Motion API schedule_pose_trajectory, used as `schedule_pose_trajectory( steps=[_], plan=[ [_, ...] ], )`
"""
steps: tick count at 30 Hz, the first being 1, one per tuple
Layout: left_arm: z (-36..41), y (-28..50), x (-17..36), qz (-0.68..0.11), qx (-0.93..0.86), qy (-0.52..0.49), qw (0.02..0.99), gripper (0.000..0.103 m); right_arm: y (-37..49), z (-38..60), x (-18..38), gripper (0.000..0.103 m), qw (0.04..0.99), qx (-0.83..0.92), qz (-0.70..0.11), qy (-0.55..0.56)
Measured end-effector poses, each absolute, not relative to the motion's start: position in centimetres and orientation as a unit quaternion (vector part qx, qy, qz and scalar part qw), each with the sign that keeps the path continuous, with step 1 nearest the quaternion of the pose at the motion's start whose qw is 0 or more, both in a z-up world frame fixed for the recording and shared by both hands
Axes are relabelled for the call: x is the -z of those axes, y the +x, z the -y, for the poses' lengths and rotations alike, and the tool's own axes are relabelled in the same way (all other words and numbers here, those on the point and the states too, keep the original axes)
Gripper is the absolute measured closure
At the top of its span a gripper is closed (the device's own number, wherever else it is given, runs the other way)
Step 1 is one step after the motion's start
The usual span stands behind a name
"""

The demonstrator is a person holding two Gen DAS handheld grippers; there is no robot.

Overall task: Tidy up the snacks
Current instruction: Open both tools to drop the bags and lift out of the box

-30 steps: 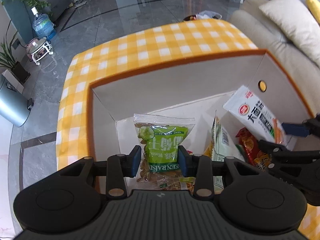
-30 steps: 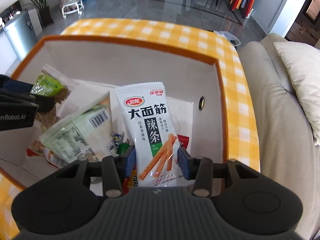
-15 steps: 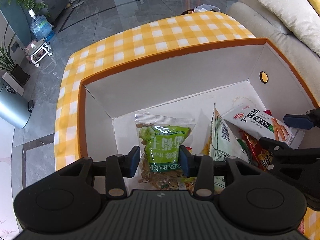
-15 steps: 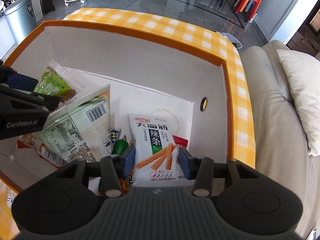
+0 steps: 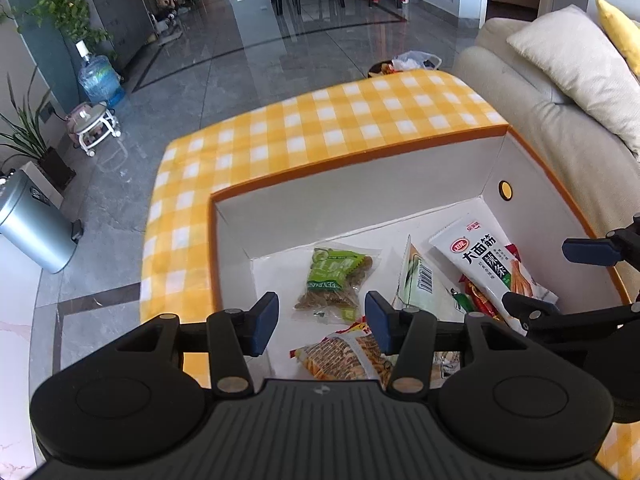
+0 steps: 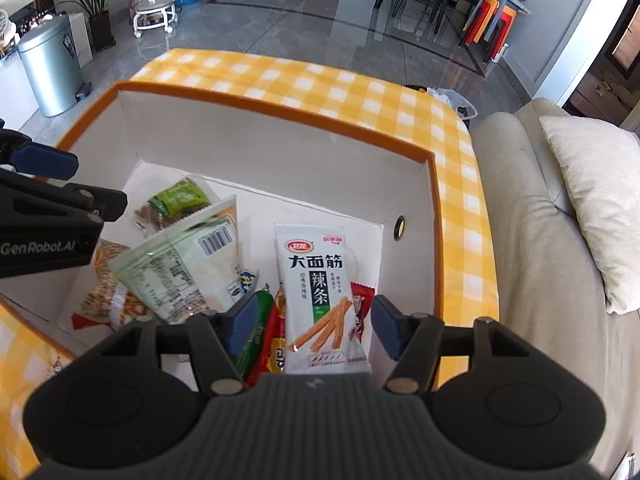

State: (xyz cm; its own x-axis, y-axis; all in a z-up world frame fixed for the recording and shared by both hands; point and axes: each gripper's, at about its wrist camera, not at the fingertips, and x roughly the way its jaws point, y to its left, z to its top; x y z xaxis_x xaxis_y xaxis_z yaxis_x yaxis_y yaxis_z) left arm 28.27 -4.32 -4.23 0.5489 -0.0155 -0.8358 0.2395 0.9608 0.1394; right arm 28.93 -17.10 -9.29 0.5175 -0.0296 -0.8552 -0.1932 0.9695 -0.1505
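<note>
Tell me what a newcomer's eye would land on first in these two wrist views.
The orange-rimmed white box on the yellow checked cloth stands out. In it lie a white spicy-strip packet at the right and a green raisin bag at the left. The left gripper and right gripper hover above with jaws opening, gripping nothing.

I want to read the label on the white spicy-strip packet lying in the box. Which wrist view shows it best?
The right wrist view: the white spicy-strip packet lies face up and nearly upright in frame, its full front print showing. The left wrist view shows the same packet off to the side, slanted and smaller, its lower end hidden behind the right gripper.
</note>
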Motion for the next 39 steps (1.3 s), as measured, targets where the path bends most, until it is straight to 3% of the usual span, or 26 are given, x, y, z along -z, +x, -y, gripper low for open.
schedule_pose_trajectory(
  steps=[17, 39],
  plan=[
    [3.0, 20.1, 1.4, -0.452, 0.085, 0.080, 0.884, 0.044, 20.9, 17.5, 4.9, 0.042, 0.895, -0.052, -0.438, -0.066],
    [3.4, 9.8, 5.3, -0.495, 0.123, 0.038, 0.859, 0.044, 10.1, 19.7, 9.7, 0.042, 0.865, -0.017, -0.501, 0.025]
  ],
)
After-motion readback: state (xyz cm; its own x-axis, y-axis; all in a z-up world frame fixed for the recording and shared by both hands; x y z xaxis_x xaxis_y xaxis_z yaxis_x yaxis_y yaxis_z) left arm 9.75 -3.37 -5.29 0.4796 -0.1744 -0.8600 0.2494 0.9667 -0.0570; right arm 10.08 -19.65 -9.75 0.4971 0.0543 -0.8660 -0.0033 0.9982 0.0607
